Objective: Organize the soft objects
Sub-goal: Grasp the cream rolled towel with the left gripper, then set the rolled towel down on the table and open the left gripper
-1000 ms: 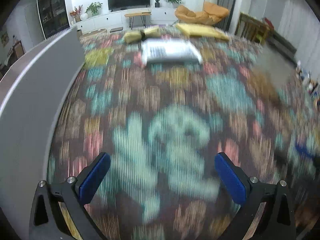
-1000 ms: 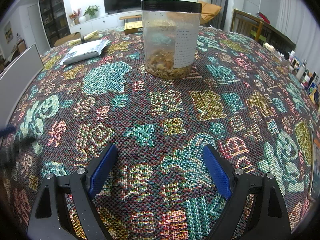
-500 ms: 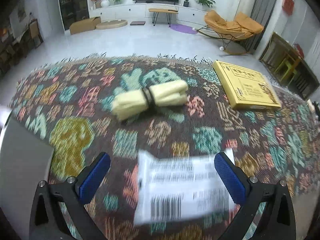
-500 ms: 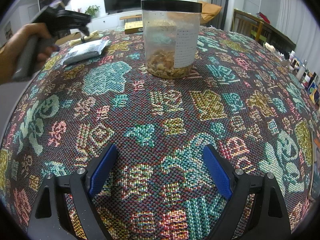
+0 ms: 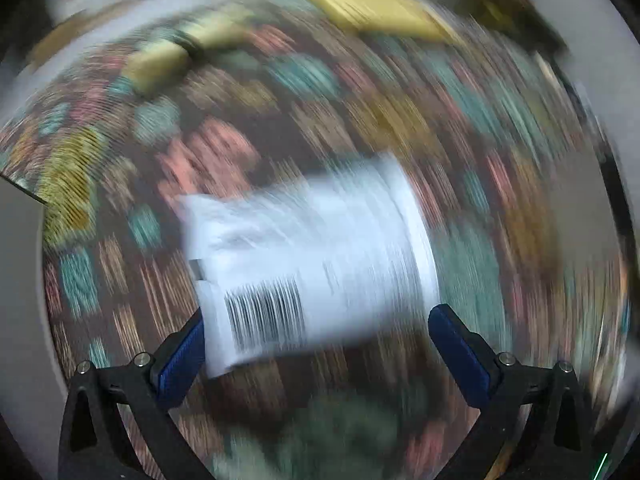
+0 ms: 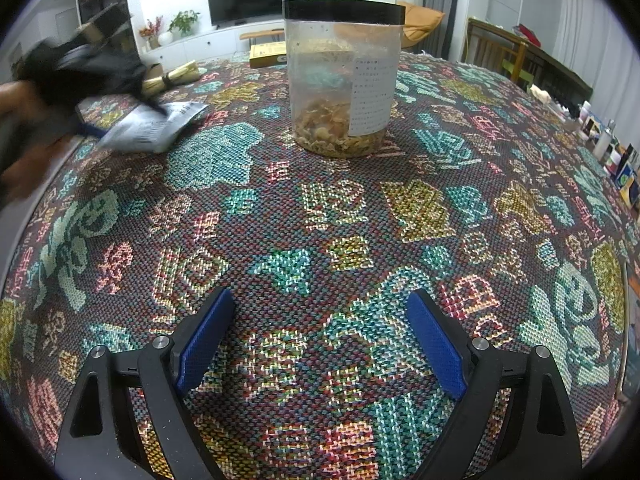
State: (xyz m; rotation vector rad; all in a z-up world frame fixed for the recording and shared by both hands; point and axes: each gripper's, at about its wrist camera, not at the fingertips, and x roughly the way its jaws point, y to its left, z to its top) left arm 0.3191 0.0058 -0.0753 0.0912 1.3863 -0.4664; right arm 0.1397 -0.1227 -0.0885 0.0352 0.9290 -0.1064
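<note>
A white soft packet with a barcode (image 5: 304, 264) lies on the patterned tablecloth (image 5: 224, 156), blurred by motion. My left gripper (image 5: 316, 344) is open just over its near edge, fingers either side, not closed on it. The right wrist view shows the same packet (image 6: 152, 126) at far left with the left gripper (image 6: 92, 76) and a hand above it. A pale yellow tied bundle (image 5: 176, 56) lies beyond the packet, and is the bundle (image 6: 172, 78) behind it in the right view. My right gripper (image 6: 320, 340) hangs open over bare cloth.
A clear jar with a black lid (image 6: 344, 76) stands mid-table, holding dried pieces. A yellow flat box (image 5: 372, 8) lies at the far edge. A grey chair back (image 5: 16, 280) sits at the left. Small bottles (image 6: 600, 140) crowd the right edge.
My left gripper has swept down and closer to the white packet, which now fills the space between its fingers; the view is motion-blurred. The right gripper has not moved.
</note>
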